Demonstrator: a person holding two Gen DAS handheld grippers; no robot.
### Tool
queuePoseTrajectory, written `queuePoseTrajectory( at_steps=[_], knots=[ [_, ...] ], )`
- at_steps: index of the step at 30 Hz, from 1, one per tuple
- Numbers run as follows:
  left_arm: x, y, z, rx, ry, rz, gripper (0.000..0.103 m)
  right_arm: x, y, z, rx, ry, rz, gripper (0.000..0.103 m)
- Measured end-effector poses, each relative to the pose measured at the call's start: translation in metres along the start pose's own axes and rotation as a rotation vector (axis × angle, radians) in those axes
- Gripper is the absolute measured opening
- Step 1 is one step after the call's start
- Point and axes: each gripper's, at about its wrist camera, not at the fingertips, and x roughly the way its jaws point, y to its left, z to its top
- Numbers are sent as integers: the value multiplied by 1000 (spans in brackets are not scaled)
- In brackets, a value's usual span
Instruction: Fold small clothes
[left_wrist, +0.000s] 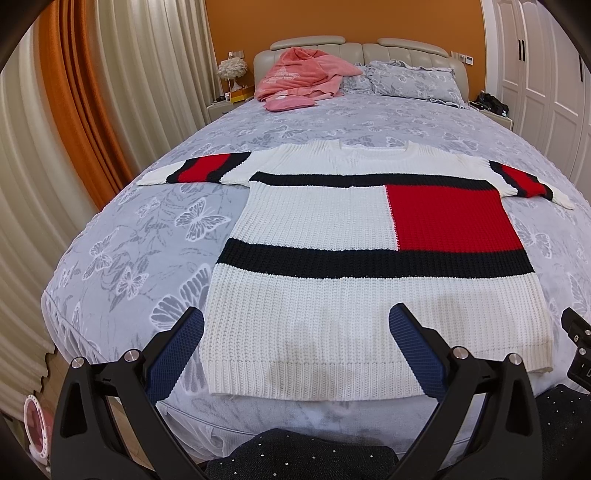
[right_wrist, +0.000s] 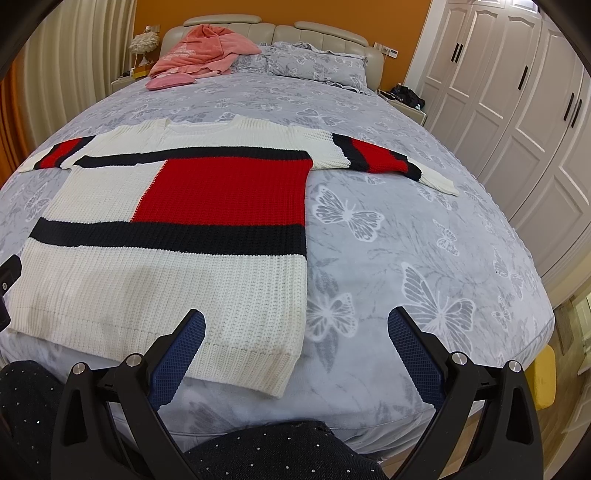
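The sweater (left_wrist: 373, 295) lies flat on the bed (left_wrist: 147, 229), hem toward the near edge, neckline toward the headboard (left_wrist: 362, 50), both sleeves spread sideways. Behind it, a heap of garments (left_wrist: 299, 75) rests at the bed's head, left of the pillows (left_wrist: 410, 79). The left gripper (left_wrist: 295, 325) hovers over the hem's left corner; the right gripper (right_wrist: 295, 325) over its right corner. Curtains (left_wrist: 74, 122) hang left of the bed; a wardrobe (right_wrist: 517, 103) stands right.
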Motion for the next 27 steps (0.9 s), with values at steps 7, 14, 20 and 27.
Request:
queuePoseTrajectory(
  at_steps=[7,14,20,27],
  knots=[
    [2,9,4,-30,27,-42,98,22,-45,13,145,107,179,98],
    [14,5,27,-61,28,-99,98,110,-177,81,284,133,113,98],
    [51,-32,60,-50,65,-125,98,227,-316,153,638,164,191,95],
    [95,-79,76,11,113,-159,98,345,-387,184,841,240,179,76]
  ],
)
